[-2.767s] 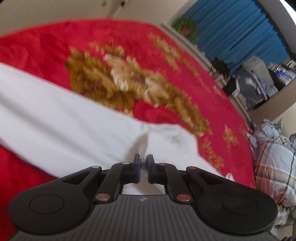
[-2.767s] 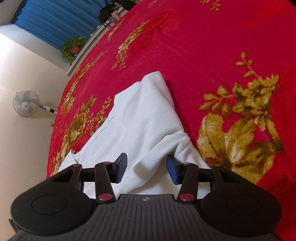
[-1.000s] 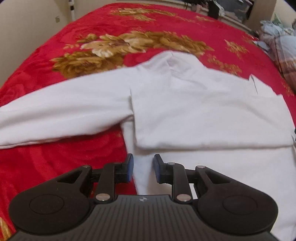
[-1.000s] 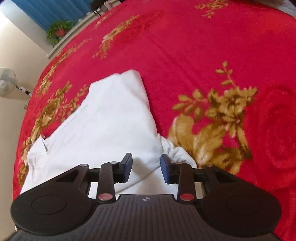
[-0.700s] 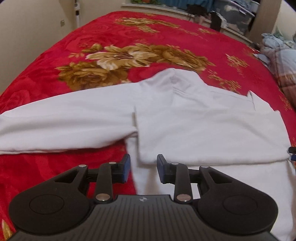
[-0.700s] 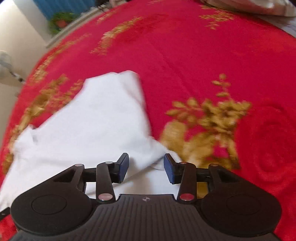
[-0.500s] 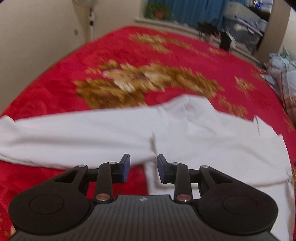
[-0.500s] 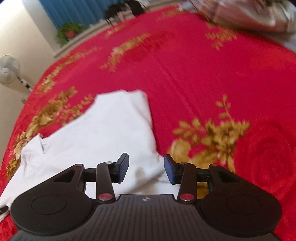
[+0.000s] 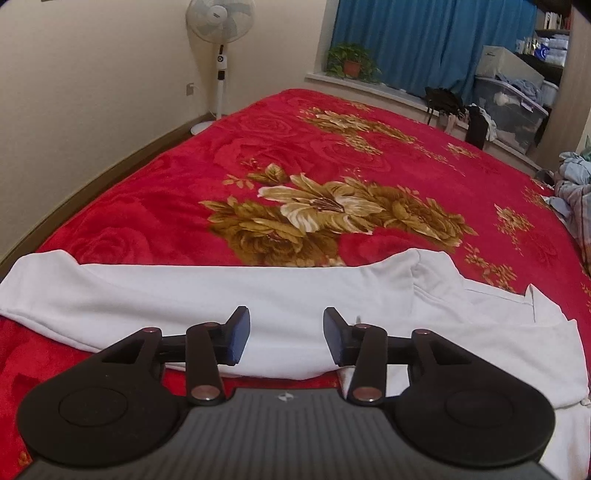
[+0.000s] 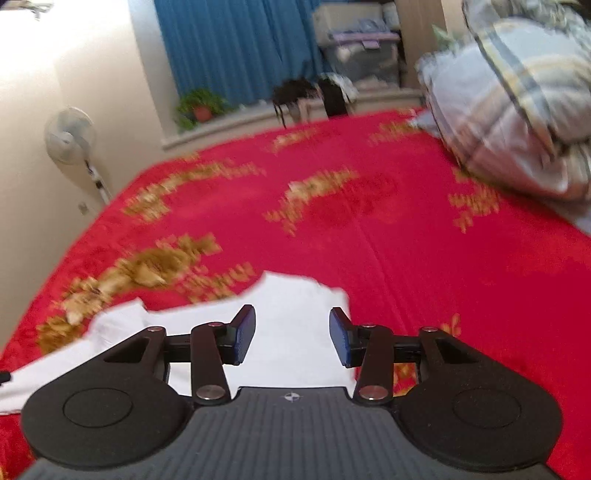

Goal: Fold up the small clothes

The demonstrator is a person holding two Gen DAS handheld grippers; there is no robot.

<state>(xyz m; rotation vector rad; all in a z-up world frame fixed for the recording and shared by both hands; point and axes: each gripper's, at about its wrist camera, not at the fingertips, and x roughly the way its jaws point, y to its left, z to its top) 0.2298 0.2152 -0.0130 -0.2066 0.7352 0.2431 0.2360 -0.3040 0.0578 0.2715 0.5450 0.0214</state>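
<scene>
Fingers of the left gripper [image 9: 284, 338] stand wide apart with nothing between them, poised just above the near edge of the white garment [image 9: 229, 295]. That garment lies flat on the red floral blanket [image 9: 295, 155], one long sleeve [image 9: 92, 284] stretched out to the left of the gripper and the folded body [image 9: 491, 332] spreading to its right. Beyond the garment, a large gold flower pattern [image 9: 325, 214] marks the blanket. Farther past the garment, a standing fan [image 9: 220, 22] rises by the cream wall, and a potted plant [image 9: 351, 62] sits on the sill before blue curtains [image 9: 432, 40].

From the right wrist view, which is blurred, the right gripper [image 10: 291, 338] is likewise spread wide and empty, hovering over the garment's [image 10: 295, 325] corner. Beyond the garment, at the blanket's [image 10: 424, 240] far right, a plaid quilt [image 10: 517, 103] is bundled up.
</scene>
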